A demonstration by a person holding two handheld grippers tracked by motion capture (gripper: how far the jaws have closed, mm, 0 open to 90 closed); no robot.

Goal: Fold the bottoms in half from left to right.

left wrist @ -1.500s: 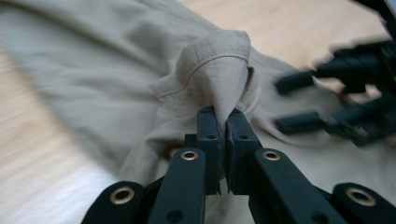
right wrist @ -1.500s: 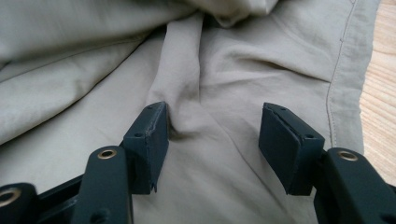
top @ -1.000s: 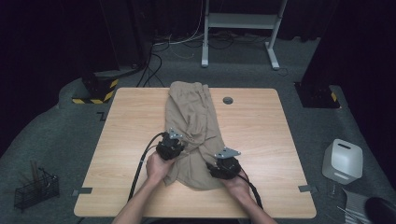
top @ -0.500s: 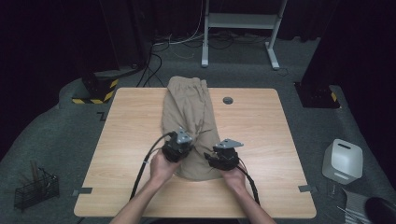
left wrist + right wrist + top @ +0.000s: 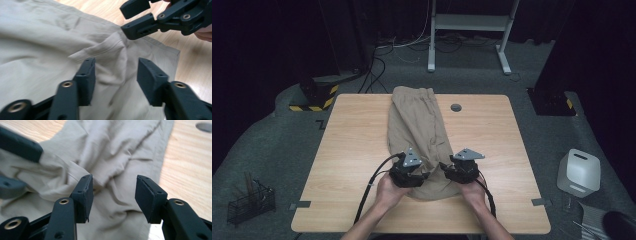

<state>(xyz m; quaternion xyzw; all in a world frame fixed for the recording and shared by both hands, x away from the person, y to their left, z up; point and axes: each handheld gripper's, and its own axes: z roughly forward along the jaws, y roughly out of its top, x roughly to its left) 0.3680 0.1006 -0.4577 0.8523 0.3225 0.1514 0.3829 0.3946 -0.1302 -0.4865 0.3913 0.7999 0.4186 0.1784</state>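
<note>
The left gripper (image 5: 113, 72) has just been opening its jaws; they stand spread above a raised fold of the beige trousers (image 5: 417, 130), not pinching it. The right gripper (image 5: 113, 195) is spread too, over wrinkled cloth. The trousers lie along the middle of the wooden table (image 5: 347, 150), from 12 o'clock down to both grippers at 6 o'clock.

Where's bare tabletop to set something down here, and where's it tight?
Free: the wood left of the khaki trousers out to the table edge, and the wood right of them, apart from the dark round disc. Crowded: the near middle, where both hand-held grippers, left and right, hover open over the cloth.
</note>
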